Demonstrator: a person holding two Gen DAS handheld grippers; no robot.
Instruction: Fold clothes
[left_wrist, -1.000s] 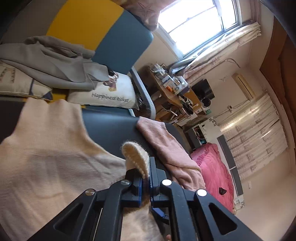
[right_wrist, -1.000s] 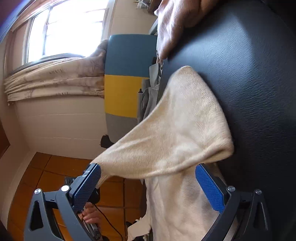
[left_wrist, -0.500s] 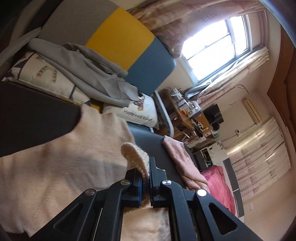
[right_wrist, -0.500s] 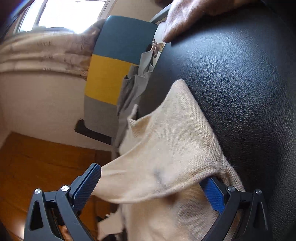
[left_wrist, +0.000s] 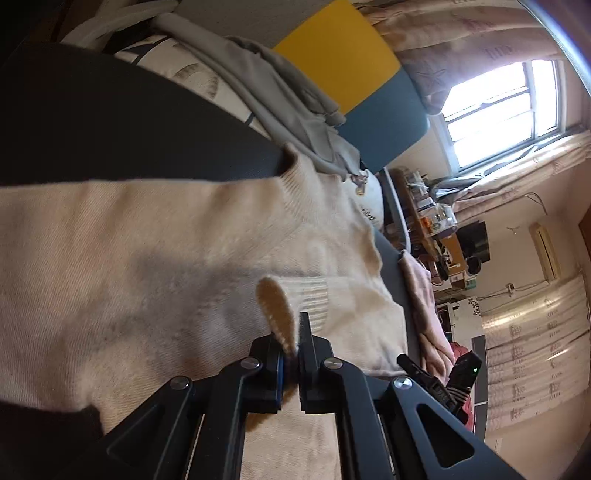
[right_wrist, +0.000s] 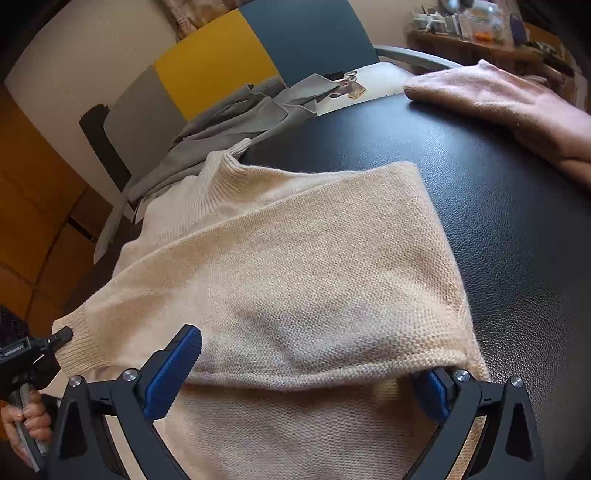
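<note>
Where beige sweater (right_wrist: 295, 266) lies: black leather surface (right_wrist: 517, 192), window (left_wrist: 498, 110) beyond.

Left tool (left_wrist: 295, 354) pinched closed; right tool (right_wrist: 303, 373) spread wide.

Cream knit sweater (right_wrist: 295, 266), sleeve folded across its body, spread flat on black surface

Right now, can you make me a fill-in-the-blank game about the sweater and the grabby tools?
1. The left gripper is pinching the ribbed ____ of the beige sweater.
2. The right gripper has its jaws wide ____.
3. The sweater lies on a ____ table.
4. The folded garment at the table's far side is ____.

Missing words: cuff; open; black; pink
</note>
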